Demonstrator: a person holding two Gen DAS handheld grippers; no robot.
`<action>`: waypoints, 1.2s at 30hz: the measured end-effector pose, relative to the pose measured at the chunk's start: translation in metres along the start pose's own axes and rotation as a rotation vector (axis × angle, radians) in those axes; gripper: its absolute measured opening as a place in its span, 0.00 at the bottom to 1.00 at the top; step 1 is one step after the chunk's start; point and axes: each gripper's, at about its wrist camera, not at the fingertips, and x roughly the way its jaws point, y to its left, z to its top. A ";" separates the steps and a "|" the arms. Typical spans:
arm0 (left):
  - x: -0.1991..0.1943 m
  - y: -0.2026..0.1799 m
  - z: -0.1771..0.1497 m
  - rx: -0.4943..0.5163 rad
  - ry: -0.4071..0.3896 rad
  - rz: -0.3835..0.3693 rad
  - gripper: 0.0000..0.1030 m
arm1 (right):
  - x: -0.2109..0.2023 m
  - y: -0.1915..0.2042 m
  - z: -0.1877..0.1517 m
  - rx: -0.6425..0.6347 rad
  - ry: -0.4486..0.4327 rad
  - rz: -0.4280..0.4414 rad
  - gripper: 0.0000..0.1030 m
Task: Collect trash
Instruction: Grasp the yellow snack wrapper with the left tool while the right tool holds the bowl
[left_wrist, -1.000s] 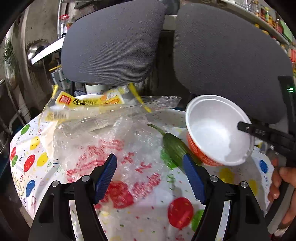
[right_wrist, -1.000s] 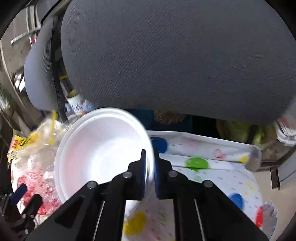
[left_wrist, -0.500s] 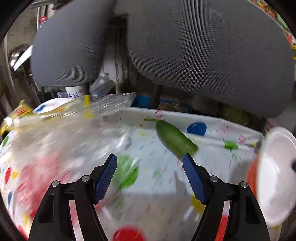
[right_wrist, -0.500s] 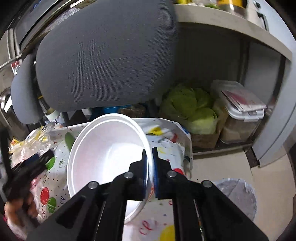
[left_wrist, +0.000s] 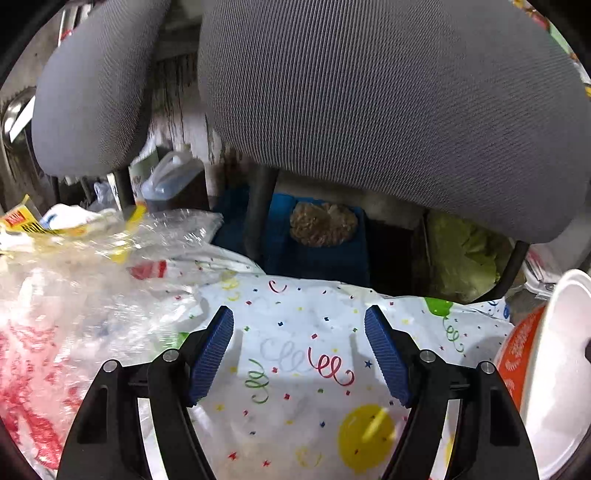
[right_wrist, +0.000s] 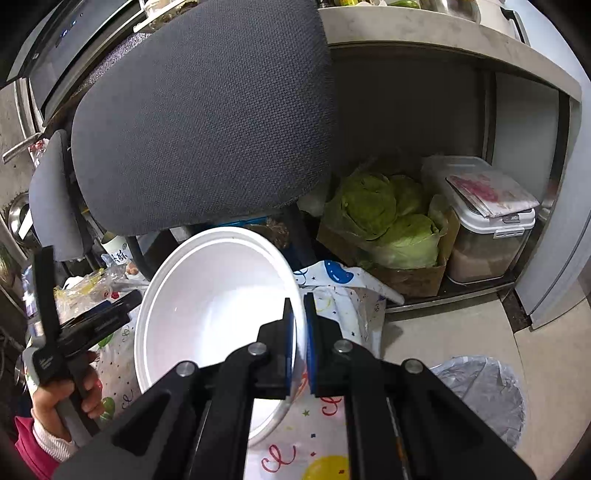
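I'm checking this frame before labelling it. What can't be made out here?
- Foam bowl: its outside is hidden by its own wall in the right wrist view; the frame edge crops it in the left wrist view.
- Bin: contents unreadable through its liner, and the right gripper partly covers it.
- Plastic bags: motion blur smears the print.
- Left gripper: only its empty, open jaws are clear.

- Home kitchen: cabbages (right_wrist: 388, 218) in a cardboard box under a worktop shelf (right_wrist: 443, 33).
- Lidded food bin (right_wrist: 491, 229) beside them; lined waste bin (right_wrist: 484, 395) on tiled floor.
- Party-print cloth (left_wrist: 295, 354) covers the counter.
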 end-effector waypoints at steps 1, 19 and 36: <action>-0.005 0.001 0.000 0.003 -0.011 0.000 0.72 | -0.002 0.000 0.001 0.006 -0.004 0.000 0.06; -0.122 0.077 -0.064 -0.063 -0.093 0.102 0.81 | -0.058 0.030 -0.020 -0.040 -0.013 0.045 0.06; -0.179 0.208 -0.039 -0.245 -0.214 0.182 0.84 | -0.051 0.109 -0.033 -0.160 0.012 0.104 0.06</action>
